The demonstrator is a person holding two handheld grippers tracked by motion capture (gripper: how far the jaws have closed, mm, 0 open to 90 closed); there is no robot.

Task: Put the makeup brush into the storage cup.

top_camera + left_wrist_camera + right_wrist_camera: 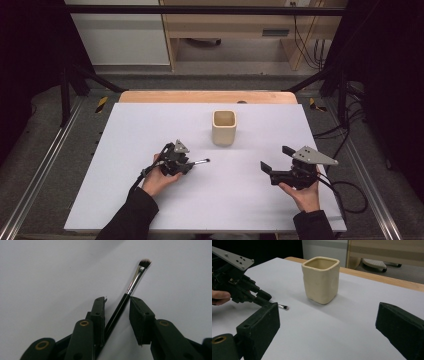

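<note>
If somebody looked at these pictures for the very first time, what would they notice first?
Probably the cream-coloured square cup, standing upright and alone near the middle of the white table. Next, the little makeup brush lying between the jaws of the left gripper, bristles pointing away from the hand. On the other side, the right gripper is wide open and holds nothing.

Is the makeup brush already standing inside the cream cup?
No. The brush lies between the left gripper's jaws, above the white table, apart from the cup.
</note>
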